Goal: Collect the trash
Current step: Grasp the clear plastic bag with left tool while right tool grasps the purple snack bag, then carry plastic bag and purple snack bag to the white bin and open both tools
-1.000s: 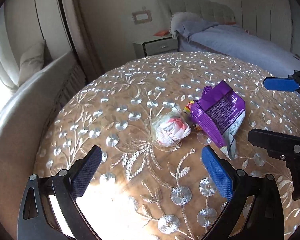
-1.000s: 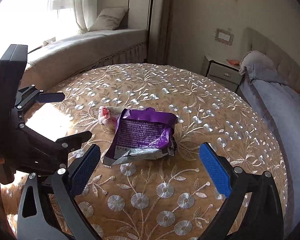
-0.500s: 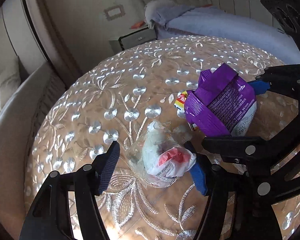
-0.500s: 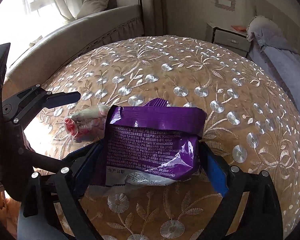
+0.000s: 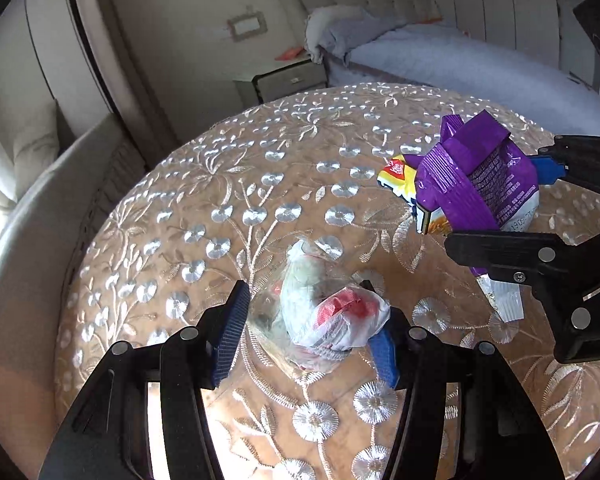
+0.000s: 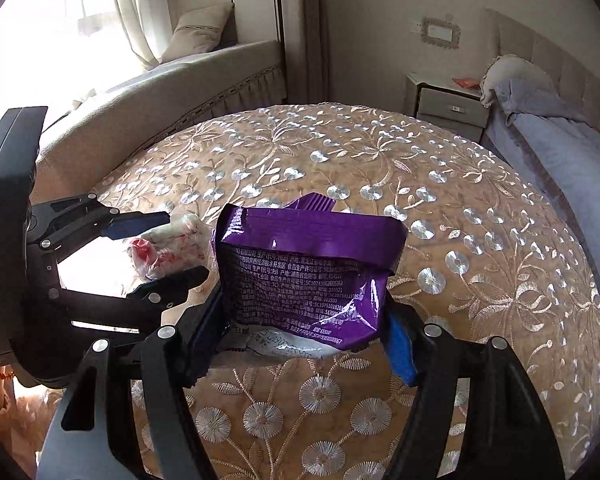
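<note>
My left gripper (image 5: 306,330) is shut on a crumpled clear plastic wrapper with red and white print (image 5: 328,312), held just above the round table. My right gripper (image 6: 304,334) is shut on a purple snack bag (image 6: 308,276) and holds it lifted off the cloth. In the left wrist view the purple bag (image 5: 476,184) hangs in the right gripper (image 5: 532,216) at the right, with a yellow and red wrapper (image 5: 400,174) sticking out beside it. In the right wrist view the plastic wrapper (image 6: 168,246) sits in the left gripper (image 6: 156,248) at the left.
A round table with a tan embroidered floral cloth (image 5: 260,184) fills both views. A cushioned window bench (image 6: 204,76) curves behind it. A grey nightstand (image 6: 448,108) and a bed with a blue cover (image 5: 460,64) stand beyond the far edge.
Both grippers moved in over the trash and closed: the left on the plastic wrapper, the right on the purple bag. Both pieces have lifted off the cloth.
</note>
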Demonstrator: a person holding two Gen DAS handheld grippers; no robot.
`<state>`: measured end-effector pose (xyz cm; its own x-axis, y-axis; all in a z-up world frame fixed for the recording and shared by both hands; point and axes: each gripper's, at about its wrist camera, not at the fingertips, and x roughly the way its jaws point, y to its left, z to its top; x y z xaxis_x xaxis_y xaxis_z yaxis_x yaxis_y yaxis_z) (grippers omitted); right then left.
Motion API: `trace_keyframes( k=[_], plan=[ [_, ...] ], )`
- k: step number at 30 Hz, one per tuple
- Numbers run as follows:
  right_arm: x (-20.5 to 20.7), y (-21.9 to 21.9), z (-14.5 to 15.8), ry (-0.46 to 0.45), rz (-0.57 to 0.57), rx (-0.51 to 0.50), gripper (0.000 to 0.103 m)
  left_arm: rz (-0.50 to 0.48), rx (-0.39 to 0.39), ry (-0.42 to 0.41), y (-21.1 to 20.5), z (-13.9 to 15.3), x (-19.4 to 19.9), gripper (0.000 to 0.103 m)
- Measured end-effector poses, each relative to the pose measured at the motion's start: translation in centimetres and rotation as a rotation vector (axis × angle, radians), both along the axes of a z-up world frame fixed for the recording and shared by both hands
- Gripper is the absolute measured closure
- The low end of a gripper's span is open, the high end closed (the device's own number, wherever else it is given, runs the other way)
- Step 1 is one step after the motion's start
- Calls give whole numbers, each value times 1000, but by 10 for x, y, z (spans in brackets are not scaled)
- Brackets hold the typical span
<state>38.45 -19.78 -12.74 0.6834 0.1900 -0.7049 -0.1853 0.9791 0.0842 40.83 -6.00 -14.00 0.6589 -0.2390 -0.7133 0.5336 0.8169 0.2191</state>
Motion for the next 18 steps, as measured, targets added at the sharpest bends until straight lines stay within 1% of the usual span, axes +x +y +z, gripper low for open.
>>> trace_keyframes(
  k=[8,11,15,18],
  plan=[
    [-63,-8,19,-44,3,2,33,46,-83,-22,1,25,-68,48],
    [-95,-14,25,-62,0,0,33,67,-85,-67,-5,33,-97,48],
    [-132,-22,30,-88,-7,-15,33,54,-120,-74,-14,40,-133,48],
    [-159,-31,32,-97,-15,-22,33,32,-141,-64,-23,40,-159,48]
  ],
)
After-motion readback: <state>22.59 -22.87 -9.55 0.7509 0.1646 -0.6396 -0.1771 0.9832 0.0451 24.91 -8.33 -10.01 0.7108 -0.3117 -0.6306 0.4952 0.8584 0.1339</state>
